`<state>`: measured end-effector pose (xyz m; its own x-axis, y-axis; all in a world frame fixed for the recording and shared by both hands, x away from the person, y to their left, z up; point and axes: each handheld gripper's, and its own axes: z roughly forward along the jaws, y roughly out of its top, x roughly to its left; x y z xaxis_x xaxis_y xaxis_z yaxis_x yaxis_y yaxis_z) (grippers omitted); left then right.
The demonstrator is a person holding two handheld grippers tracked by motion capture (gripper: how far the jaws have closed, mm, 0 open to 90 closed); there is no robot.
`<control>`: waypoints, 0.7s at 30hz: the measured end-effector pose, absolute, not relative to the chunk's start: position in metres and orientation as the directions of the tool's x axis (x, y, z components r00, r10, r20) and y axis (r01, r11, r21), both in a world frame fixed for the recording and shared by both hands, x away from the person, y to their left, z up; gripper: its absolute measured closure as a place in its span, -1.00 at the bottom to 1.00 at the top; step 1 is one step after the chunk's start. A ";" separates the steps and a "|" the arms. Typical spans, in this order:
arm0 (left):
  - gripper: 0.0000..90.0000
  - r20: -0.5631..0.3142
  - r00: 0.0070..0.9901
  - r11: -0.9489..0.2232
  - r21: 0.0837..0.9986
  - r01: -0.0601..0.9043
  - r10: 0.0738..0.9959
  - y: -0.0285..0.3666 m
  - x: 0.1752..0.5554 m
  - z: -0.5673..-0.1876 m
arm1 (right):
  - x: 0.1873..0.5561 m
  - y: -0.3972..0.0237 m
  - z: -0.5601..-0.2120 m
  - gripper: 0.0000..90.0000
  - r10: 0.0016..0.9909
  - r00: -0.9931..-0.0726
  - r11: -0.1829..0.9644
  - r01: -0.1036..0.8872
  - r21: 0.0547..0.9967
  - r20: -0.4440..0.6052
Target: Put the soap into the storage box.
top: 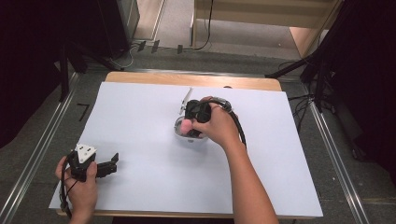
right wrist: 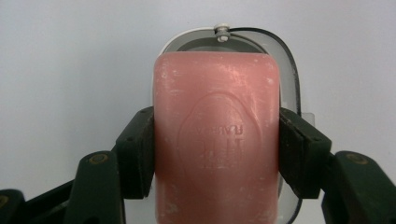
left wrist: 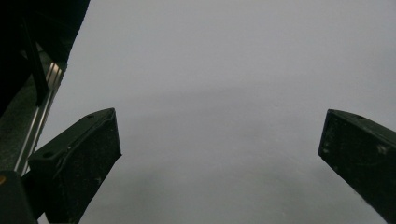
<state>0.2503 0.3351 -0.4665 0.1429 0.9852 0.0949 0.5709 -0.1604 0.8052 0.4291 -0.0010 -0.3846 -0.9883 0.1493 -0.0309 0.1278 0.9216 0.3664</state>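
Observation:
A pink bar of soap [right wrist: 217, 140] with embossed lettering sits between the jaws of my right gripper [right wrist: 217, 154], which is shut on its two long sides. Under it lies a clear soap dish [right wrist: 289, 65] with a small hinge pin at its far rim. From the high view the right gripper [top: 189, 125] points down over the dish [top: 180, 127] at the middle of the white sheet, with the soap [top: 187, 125] showing as a pink spot. My left gripper [top: 113, 160] rests open near the sheet's front left corner, and its jaws [left wrist: 219, 154] stand wide apart over bare sheet.
A white sheet [top: 140, 154] covers the wooden table [top: 140, 77]. The dish's clear lid [top: 186, 99] stands up behind the right gripper. Metal rails run along the floor at both sides, and dark stands and cables lie beyond the table's far edge.

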 end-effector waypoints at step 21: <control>-1.00 0.091 0.143 -0.157 0.805 0.572 0.986 0.335 0.251 -0.467 | 0.434 -0.004 -0.393 -0.14 0.157 -0.987 0.929 0.140 0.343 -0.022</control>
